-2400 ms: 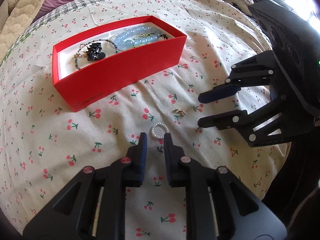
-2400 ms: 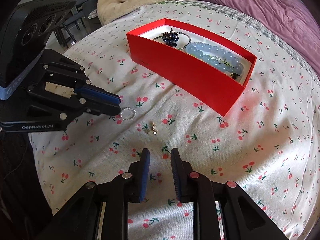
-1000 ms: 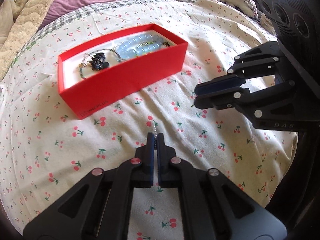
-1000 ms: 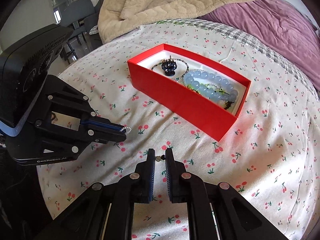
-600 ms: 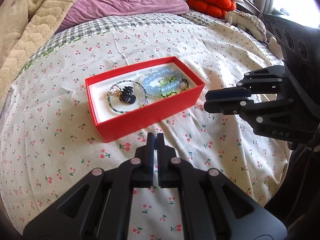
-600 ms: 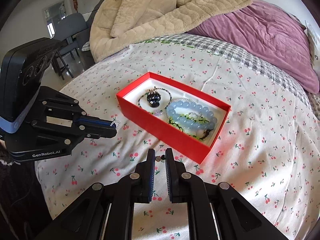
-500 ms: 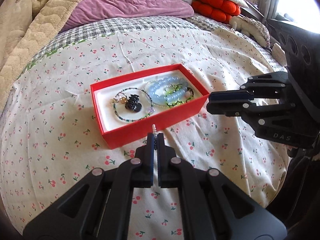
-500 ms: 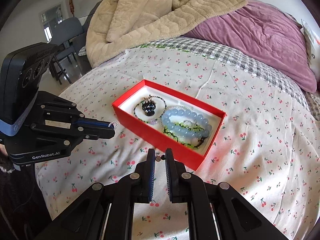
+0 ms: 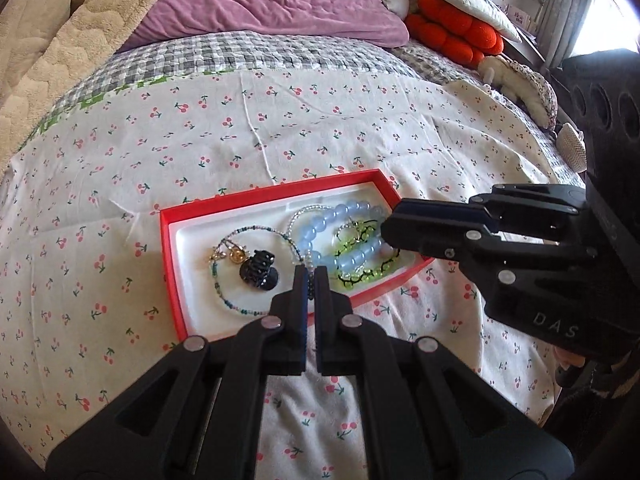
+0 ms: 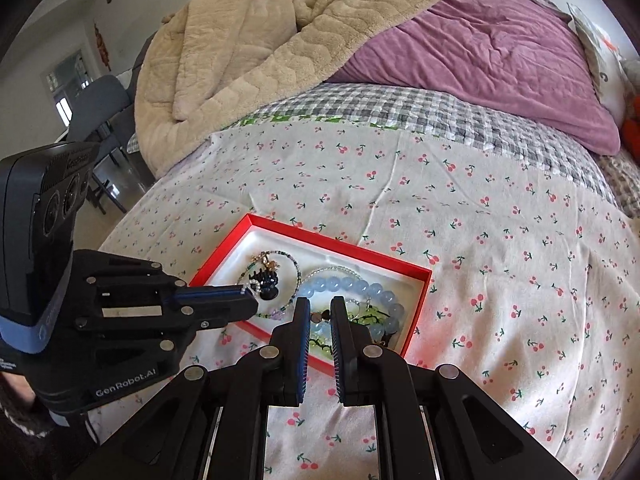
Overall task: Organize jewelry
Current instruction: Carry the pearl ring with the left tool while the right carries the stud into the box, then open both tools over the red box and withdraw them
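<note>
A red box [image 9: 172,264] with a white lining lies on the cherry-print bedspread; it also shows in the right wrist view [image 10: 420,304]. It holds a blue bead bracelet [image 9: 340,220], a green bead bracelet [image 9: 356,268], a thin beaded necklace [image 9: 224,300] and a black hair claw [image 9: 258,270]. My left gripper [image 9: 311,270] is shut on a small pearl ring [image 10: 252,286] and hovers over the box's near side. My right gripper [image 10: 320,316] is shut on a small earring [image 10: 320,315] above the box's right end.
A beige blanket [image 10: 248,60] and a purple duvet [image 10: 500,52] lie at the head of the bed. Orange cushions [image 9: 452,34] and soft toys sit at the far right. A chair [image 10: 100,120] stands off the bed's left side.
Both grippers closed on the ring and the earring, lifted them off the bedspread and carried them to above the red box.
</note>
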The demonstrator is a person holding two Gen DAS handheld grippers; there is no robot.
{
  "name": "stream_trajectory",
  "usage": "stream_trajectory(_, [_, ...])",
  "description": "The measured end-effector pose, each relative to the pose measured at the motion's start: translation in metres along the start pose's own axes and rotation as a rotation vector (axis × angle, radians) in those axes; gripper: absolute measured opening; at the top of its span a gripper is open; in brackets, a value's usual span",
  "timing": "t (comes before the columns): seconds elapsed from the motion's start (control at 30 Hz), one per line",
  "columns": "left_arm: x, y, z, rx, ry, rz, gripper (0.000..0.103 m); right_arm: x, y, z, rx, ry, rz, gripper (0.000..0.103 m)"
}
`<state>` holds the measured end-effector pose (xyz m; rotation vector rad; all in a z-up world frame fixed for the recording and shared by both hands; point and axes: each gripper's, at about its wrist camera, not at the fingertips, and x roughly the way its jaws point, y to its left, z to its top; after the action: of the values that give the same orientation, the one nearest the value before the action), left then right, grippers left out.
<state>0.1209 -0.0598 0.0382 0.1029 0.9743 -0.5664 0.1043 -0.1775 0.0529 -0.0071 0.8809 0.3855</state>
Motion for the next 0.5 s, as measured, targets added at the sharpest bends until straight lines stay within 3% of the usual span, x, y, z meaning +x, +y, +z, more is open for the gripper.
stream_trajectory(0.3, [0.014, 0.000, 0.006, -0.001, 0.006, 0.007, 0.003, 0.014, -0.019, 0.006, 0.080, 0.028, 0.020, 0.012])
stream_trajectory(0.5, [0.010, -0.004, 0.006, 0.028, 0.000, 0.017, 0.016, 0.014, -0.025, 0.004, 0.107, 0.046, 0.025, 0.015])
